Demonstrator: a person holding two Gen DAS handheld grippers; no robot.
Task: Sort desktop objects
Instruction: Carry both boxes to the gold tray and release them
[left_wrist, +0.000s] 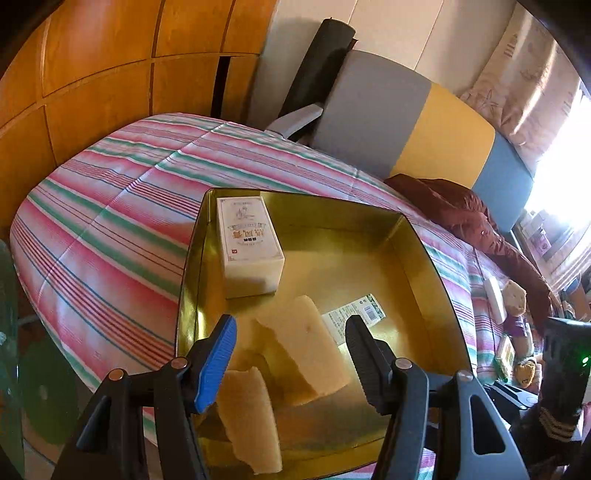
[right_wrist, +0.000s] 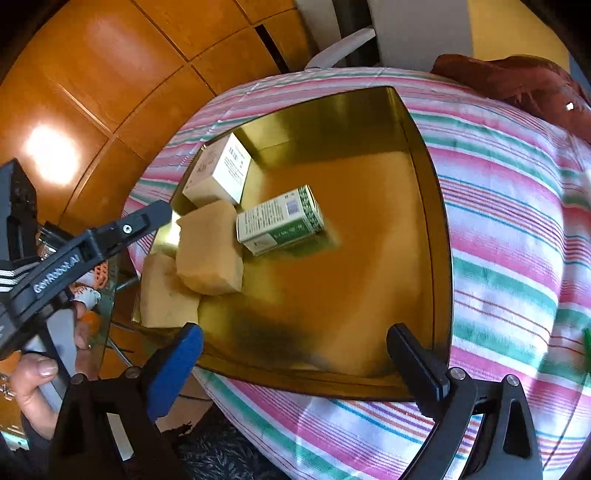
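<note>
Across frame centre, the gold tray (right_wrist: 428, 229) on the striped surface (right_wrist: 509, 229) holds two sponges (right_wrist: 208, 251), a white box (right_wrist: 218, 171) and a green-printed box (right_wrist: 280, 221) (text unreadable); left gripper (left_wrist: 291, 332) and right gripper (right_wrist: 295, 343) gape empty.

Ahead of the tool and to its left stands a wall of orange-brown wooden panels (left_wrist: 110, 74). A pink, green and white striped cloth (left_wrist: 122, 206) covers the tabletop. Beyond it sits a sofa back (left_wrist: 417, 122) in grey, yellow and blue blocks, with a dark red garment (left_wrist: 465, 214) at its foot. Far right, a bright window (left_wrist: 569, 177) glares beside a patterned curtain (left_wrist: 524, 85).
</note>
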